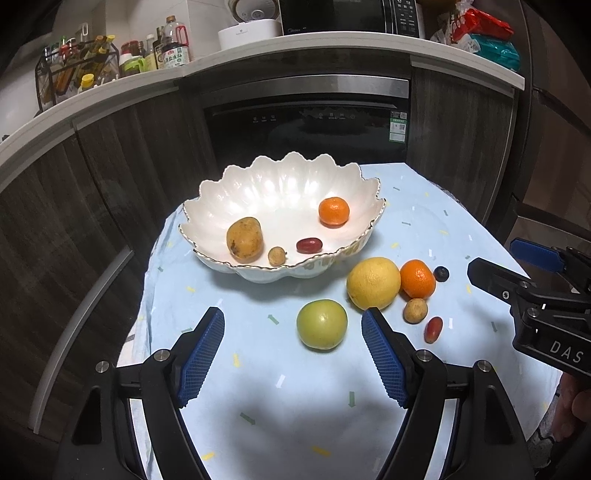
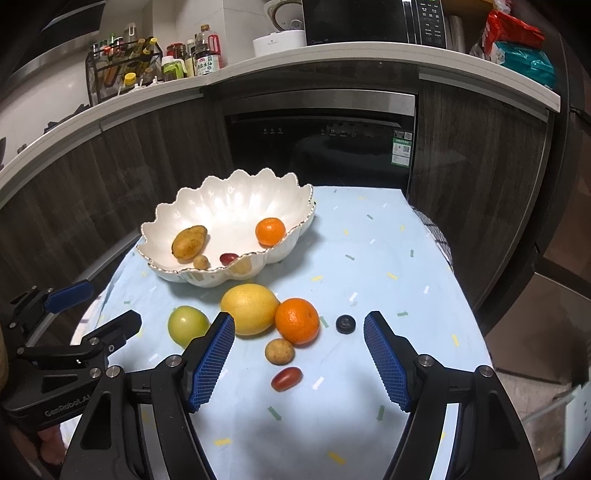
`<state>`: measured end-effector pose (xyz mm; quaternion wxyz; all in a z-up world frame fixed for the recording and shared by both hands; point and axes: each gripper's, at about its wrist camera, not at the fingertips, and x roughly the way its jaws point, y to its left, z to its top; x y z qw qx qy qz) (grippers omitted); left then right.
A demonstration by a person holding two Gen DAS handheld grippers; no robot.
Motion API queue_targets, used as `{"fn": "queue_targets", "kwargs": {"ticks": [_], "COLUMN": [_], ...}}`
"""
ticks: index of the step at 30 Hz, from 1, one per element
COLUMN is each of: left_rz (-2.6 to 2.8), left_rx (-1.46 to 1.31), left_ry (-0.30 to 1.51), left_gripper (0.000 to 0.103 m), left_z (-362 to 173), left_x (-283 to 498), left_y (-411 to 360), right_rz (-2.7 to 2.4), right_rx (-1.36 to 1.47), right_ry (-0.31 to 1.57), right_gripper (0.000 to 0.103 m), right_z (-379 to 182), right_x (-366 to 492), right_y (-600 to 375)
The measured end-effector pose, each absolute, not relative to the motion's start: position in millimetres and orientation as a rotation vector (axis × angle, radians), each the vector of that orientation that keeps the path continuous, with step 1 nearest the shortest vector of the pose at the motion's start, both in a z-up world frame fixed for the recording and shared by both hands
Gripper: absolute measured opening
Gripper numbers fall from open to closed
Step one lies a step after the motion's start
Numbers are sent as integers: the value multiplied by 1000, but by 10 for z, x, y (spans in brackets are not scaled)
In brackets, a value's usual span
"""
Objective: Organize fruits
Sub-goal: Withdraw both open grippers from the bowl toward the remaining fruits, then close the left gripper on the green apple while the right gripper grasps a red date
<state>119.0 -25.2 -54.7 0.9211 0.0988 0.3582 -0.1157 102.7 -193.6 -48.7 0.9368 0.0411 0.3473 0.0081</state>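
This is a home kitchen. A white countertop (image 1: 332, 48) runs above dark wood-grain cabinets (image 1: 122, 155) and carries a microwave (image 1: 351, 16), a rice cooker (image 1: 253, 16), a rack of condiment bottles (image 1: 74, 62) and snack packets (image 1: 487, 37). A built-in dishwasher (image 1: 310, 122) sits below, behind a small table under a light blue cloth (image 1: 280, 369).

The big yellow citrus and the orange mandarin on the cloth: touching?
Touching. In the right wrist view the yellow citrus and orange mandarin meet with no cloth visible between them.
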Motion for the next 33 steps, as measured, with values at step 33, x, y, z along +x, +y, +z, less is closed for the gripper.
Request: {"fn": "queue_targets", "kwargs": {"ticks": [33], "left_rz": [-291], "left_rx": [216], "left_ry": [798], "left_gripper": [76], "left_z": [-1120], "left_x": [1481], "left_y": [-372], "right_rz": [40], "right_rx": [59], "right_ry": [834], "right_gripper": [66], "right_z": [-1216], "right_x": [1174], "right_y": [-1860]}}
